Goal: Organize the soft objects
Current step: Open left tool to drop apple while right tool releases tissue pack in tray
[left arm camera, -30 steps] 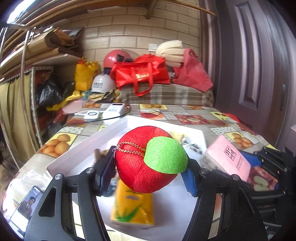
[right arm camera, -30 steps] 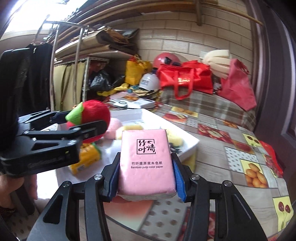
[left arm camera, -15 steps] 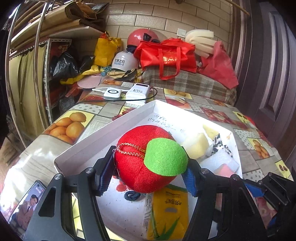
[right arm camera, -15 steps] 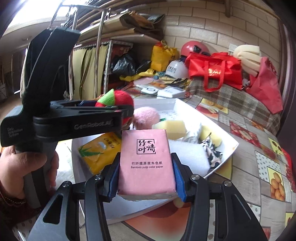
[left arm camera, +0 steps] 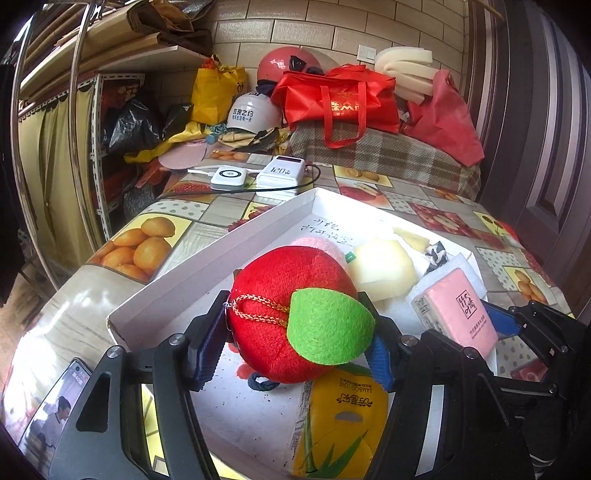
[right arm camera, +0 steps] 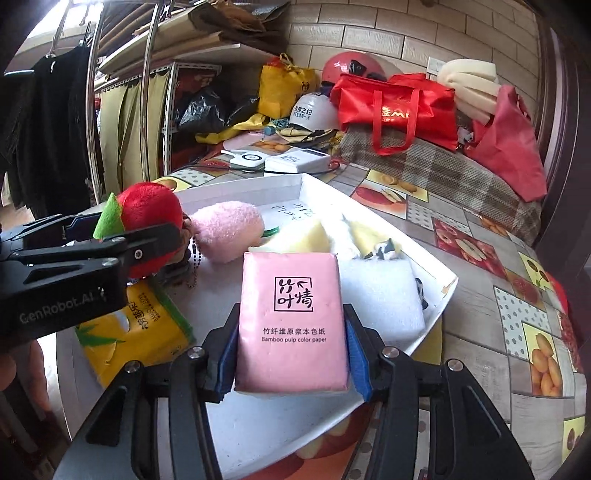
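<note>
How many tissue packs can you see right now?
2. The pink tissue pack sits between the right gripper fingers, whose jaws are opening, over the white tray. The yellow tissue pack lies in the tray's near-left part. Others may be hidden.

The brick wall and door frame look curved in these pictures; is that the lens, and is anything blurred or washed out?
Left wrist view: the lens bends the brick wall and door; corners go black; the plush apple is sharp. Right wrist view: same bending; daylight washes out the top left corner; the pink tissue pack print reads clearly.
</note>
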### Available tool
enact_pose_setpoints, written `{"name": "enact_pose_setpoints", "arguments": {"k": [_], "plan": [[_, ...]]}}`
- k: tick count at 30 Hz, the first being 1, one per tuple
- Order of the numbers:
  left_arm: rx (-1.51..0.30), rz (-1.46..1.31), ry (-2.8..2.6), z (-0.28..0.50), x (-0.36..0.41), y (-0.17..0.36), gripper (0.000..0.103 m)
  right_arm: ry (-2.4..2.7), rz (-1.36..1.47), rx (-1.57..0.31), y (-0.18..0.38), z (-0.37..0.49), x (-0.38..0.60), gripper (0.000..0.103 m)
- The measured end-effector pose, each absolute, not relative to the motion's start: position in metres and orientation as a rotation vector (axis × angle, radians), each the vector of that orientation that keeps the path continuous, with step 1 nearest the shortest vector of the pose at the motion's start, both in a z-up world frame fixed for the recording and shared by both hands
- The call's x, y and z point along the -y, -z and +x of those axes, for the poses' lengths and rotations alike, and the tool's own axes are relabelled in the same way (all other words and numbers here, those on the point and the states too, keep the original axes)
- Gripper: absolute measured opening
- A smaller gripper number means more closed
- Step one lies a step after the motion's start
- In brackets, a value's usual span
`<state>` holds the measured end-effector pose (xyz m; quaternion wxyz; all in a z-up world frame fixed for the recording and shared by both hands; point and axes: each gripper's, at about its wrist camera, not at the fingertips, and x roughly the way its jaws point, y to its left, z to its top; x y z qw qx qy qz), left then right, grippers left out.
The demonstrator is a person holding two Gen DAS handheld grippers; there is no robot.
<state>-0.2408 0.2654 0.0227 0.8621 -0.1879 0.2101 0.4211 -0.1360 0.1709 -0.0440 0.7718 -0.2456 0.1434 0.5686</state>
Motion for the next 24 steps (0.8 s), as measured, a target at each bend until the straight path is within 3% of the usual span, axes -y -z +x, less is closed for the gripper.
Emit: {"name": "enact_pose_setpoints", "arguments": {"k": [1,2,3,4,5,16,24], "plan": [[-0.439,-0.391,-0.889,-0.241,-0.265,-0.023,0.069,-1.230,-0.531,-0.308,0.043,-0.136,-0.171,0.066],[-0.436,-0.387,-0.900,-0.241,-0.264,-0.024,0.073,-1.223,-0.528,-0.304,0.043,-0.137,-0.170,0.092],[-0.427,-0.385,-0.915,-0.243,-0.263,-0.024,0.084,-1.217,-0.521,-0.295,0.042,-0.137,-0.168,0.103],[-0.416,-0.388,-0.924,-0.245,-0.263,-0.025,0.090,-1.217,-0.513,-0.285,0.041,-0.138,-0.167,0.103],[-0.407,-0.391,-0.931,-0.247,-0.263,-0.025,0.103,-1.217,-0.504,-0.275,0.040,-0.139,-0.164,0.103],[-0.365,-0.381,-0.953,-0.255,-0.259,-0.028,0.103,-1.194,-0.414,-0.249,0.033,-0.131,-0.154,0.103],[-0.301,-0.220,-0.975,-0.251,-0.228,-0.037,0.103,-1.207,-0.337,-0.275,0.031,-0.122,-0.133,0.103]]}}
